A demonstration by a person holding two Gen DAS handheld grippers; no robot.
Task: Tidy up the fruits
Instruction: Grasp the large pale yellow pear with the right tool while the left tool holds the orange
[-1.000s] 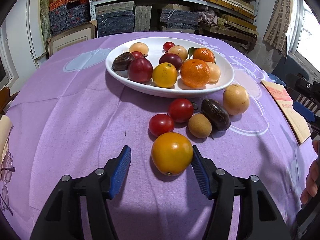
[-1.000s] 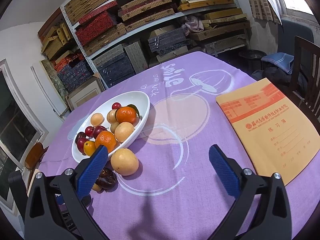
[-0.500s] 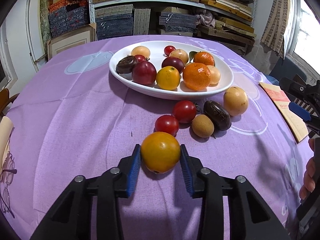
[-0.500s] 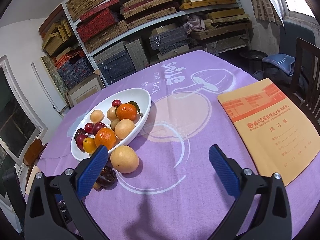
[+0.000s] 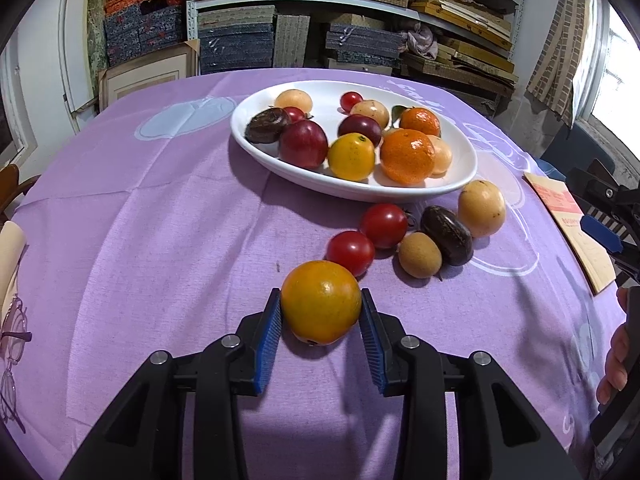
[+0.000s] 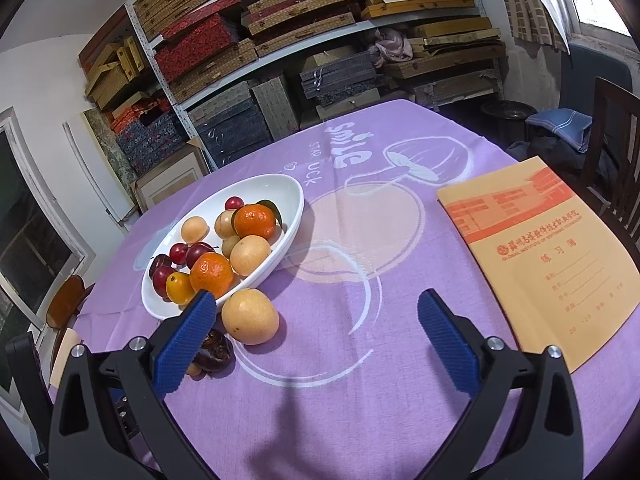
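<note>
Fruit in left wrist view: a yellow-orange round fruit (image 5: 321,301) sits on the purple cloth of the desk (image 5: 140,220), right between the blue pads of the left tool (image 5: 321,322).
Left tool: both pads touch the fruit's sides, so the tool is clamped on it; whether the fruit is lifted off the cloth cannot be told.
Fruit look: glossy skin, orange on top fading to yellow, a small dark stem mark at the bottom.
Loose fruit beyond it: two red tomatoes (image 5: 366,240), a small brown fruit (image 5: 420,255), a dark purple fruit (image 5: 447,234) and a pale yellow fruit (image 5: 481,208) lie on the cloth, between the held fruit and the white bowl (image 5: 460,172).
Bowl contents: tangerines, plums, a yellow fruit and pale round fruits.
Seen only here: the held fruit, the tomatoes, glasses (image 5: 12,344) at the left edge.

Right wrist view: the right tool (image 6: 316,336) hangs above bare cloth with its pads spread wide, gripping nothing.
Fruit relative to it: the pale yellow fruit (image 6: 250,316) lies just beside the left pad, touching the bowl (image 6: 288,192); the dark purple fruit (image 6: 214,354) is partly hidden behind that pad.
Seen only here: an orange exercise book (image 6: 552,252) in full, lying flat to the right, and "Smile" lettering on the cloth.
</note>
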